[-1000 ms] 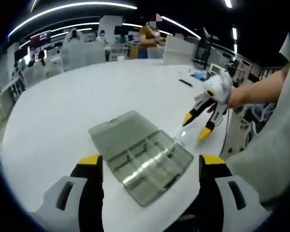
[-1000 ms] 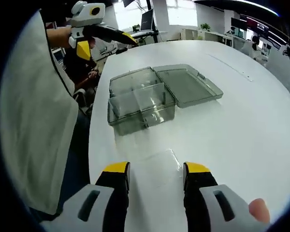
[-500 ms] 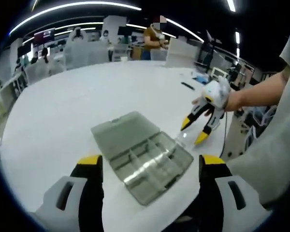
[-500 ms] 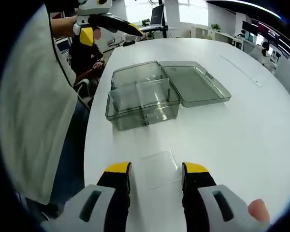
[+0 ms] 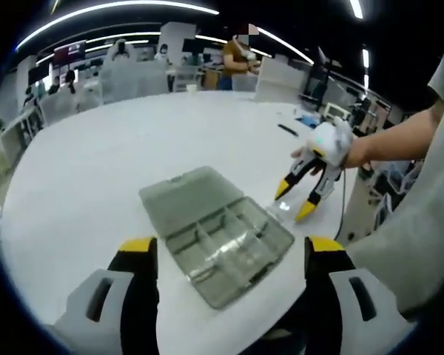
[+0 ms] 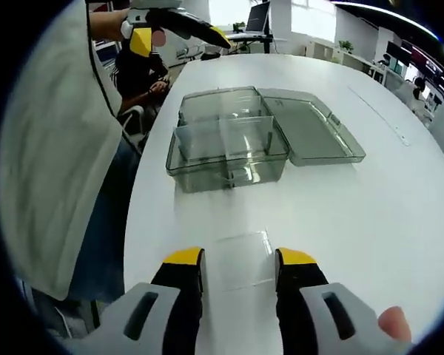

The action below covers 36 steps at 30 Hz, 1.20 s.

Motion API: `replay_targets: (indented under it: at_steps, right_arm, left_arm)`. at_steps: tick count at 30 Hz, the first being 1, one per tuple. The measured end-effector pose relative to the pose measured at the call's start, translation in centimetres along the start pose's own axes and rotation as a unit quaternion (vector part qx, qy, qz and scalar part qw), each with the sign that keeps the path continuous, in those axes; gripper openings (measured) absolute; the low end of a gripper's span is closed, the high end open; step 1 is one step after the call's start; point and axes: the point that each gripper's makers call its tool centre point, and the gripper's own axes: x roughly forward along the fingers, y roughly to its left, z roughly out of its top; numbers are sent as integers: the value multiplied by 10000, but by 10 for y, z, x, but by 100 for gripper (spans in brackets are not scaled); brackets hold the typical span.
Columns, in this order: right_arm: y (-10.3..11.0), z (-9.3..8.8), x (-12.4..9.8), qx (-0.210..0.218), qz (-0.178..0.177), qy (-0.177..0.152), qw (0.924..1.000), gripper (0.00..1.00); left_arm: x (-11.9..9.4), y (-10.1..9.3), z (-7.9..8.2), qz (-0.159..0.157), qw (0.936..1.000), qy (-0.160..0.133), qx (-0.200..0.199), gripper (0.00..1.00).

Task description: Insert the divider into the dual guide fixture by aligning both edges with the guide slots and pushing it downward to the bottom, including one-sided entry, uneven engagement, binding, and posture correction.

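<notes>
A smoky clear compartment box (image 5: 229,248) (image 6: 226,148) lies open on the white table (image 5: 118,163), its lid (image 5: 189,196) (image 6: 311,133) flat beside it. A clear flat divider (image 6: 240,260) (image 5: 285,209) rests on the table in front of the box. My right gripper (image 6: 238,260) (image 5: 294,201) hovers just over the divider, open, one jaw on each side of it. My left gripper (image 5: 229,248) is open, held above the near side of the box, with nothing between its jaws; it also shows as the left gripper (image 6: 170,29) beyond the box.
The table edge (image 6: 137,222) runs close to the box and the person's light shirt (image 6: 52,163). A dark pen-like object (image 5: 284,127) lies far off on the table. Chairs and people stand beyond the far edge.
My right gripper has come a little closer to the box and divider. The left gripper has shifted only slightly.
</notes>
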Motion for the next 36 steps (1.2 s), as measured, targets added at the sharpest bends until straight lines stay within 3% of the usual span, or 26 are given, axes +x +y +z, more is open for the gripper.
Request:
replay_targets:
  at_steps: [16, 36]
  right_arm:
    - [1, -7, 6, -344, 53, 295, 9990, 37]
    - [0, -9, 8, -612, 26, 501, 9969, 30]
  left_arm:
    - [-4, 1, -5, 28, 10000, 27, -32, 79]
    - [-5, 2, -9, 15, 10000, 33, -25, 78]
